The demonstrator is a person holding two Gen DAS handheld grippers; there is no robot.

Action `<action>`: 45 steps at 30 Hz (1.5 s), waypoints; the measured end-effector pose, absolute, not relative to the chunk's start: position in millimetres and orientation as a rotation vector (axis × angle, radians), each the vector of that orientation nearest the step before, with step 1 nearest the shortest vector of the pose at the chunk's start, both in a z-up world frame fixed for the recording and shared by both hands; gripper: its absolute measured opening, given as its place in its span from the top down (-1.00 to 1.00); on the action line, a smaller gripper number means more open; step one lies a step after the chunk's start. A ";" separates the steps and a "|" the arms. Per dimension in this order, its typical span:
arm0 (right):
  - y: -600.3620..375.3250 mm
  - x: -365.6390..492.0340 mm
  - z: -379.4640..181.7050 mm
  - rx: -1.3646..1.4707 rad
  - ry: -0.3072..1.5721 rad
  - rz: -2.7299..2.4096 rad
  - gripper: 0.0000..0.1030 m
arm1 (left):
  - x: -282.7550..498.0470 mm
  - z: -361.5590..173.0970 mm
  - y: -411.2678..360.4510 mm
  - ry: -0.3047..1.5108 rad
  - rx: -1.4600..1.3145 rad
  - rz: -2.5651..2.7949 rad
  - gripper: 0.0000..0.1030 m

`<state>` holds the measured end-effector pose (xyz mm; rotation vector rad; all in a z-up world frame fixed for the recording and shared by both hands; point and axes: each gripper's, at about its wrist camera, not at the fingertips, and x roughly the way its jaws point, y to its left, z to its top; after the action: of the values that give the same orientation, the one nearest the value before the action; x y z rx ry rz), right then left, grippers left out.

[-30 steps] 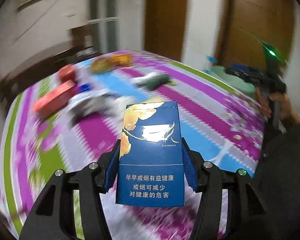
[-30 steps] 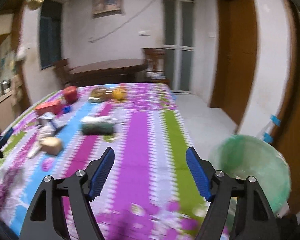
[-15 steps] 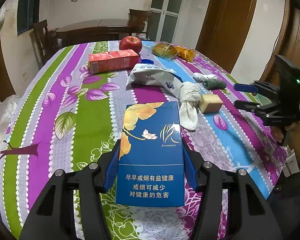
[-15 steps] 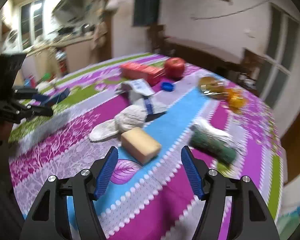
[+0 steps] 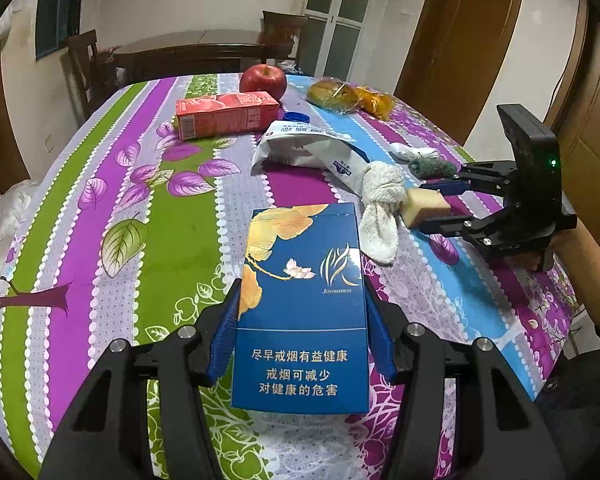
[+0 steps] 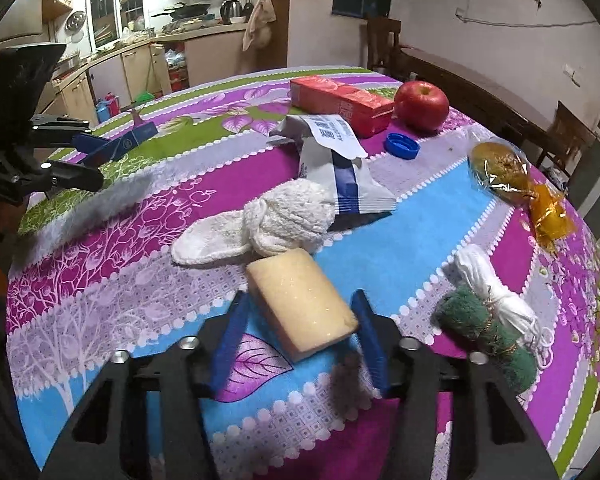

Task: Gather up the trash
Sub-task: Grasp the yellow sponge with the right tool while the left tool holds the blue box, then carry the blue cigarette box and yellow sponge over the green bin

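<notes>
While the left gripper (image 5: 300, 344) stays clamped on the blue cardboard cigarette pack (image 5: 302, 304), the right gripper (image 6: 298, 336) straddles the pale yellow sponge block (image 6: 300, 304) on the bench (image 6: 400, 240). Its fingers have just been closing, not visibly pressing yet; next comes a firm squeeze and lift.

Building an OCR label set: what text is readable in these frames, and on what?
"Joyousness": blue pack, held in the left gripper.
"尽早戒烟有益健康 / 戒烟可减少 / 对健康的危害": same pack, lower front.
Red carton: large characters and small print, too distorted to read.
White bag: blue printing, too small and creased to read.
Nothing else bears text.
</notes>
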<state>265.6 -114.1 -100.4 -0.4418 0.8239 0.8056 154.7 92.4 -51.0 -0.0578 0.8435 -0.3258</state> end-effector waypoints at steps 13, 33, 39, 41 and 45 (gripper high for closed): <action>-143.1 222.6 -90.9 -0.279 0.809 0.629 0.19 | 173.1 -47.4 69.9 0.865 0.014 -0.198 -0.04; -215.4 158.4 -44.9 -0.055 0.649 0.263 0.20 | 204.3 -18.5 -18.3 0.766 0.177 -0.044 -0.04; -246.6 146.5 -24.6 -0.065 0.604 0.185 0.20 | 211.7 1.7 -56.9 0.714 0.222 -0.087 -0.04; -261.5 140.8 -14.0 -0.070 0.580 0.147 0.20 | 214.6 8.1 -72.0 0.702 0.238 -0.106 -0.04; -290.1 131.3 4.9 -0.070 0.544 0.085 0.20 | 219.4 17.1 -100.4 0.679 0.262 -0.140 -0.04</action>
<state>131.3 -290.1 4.9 -0.0697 0.5444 0.0850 219.4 -100.4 17.1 0.2617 0.6791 -0.1402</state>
